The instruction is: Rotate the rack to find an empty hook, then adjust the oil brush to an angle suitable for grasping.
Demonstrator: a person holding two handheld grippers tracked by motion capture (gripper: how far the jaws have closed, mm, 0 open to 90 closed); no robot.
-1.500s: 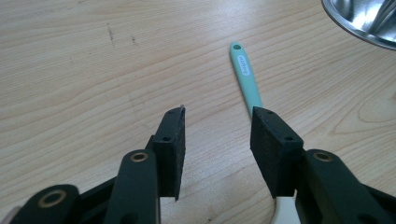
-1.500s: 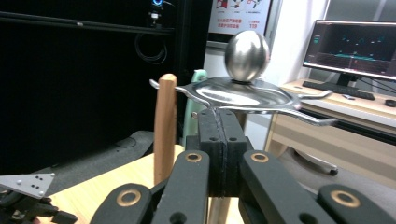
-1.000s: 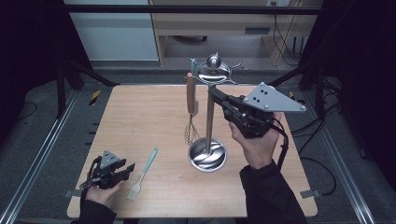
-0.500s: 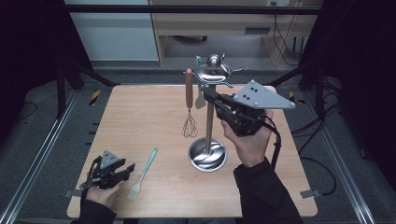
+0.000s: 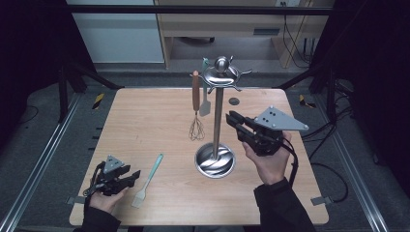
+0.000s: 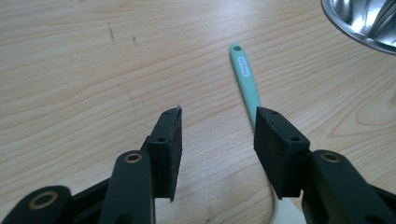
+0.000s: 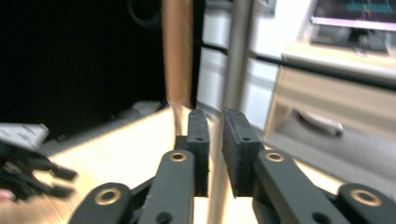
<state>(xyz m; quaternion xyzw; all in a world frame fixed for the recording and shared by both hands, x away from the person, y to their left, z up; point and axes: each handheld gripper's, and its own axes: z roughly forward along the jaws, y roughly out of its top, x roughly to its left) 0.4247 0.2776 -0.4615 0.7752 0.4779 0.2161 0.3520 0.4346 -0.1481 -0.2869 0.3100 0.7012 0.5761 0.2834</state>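
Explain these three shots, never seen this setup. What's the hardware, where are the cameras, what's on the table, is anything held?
No robot here: a person holds a two-jaw tool in each hand. The high view looks down on the wooden table from the person's side. The other two cameras ride on the tools and look along their black jaws.

On the table stands a metal utensil stand with a round base. A wooden-handled whisk and a grey spatula hang from its top. A teal-handled spatula lies flat near the left tool.

The left tool rests low at the table, jaws open, and grips nothing; its own view shows the teal handle by one jaw. The right tool is raised beside the stand's pole, jaws nearly closed with a thin gap and nothing visibly between them.
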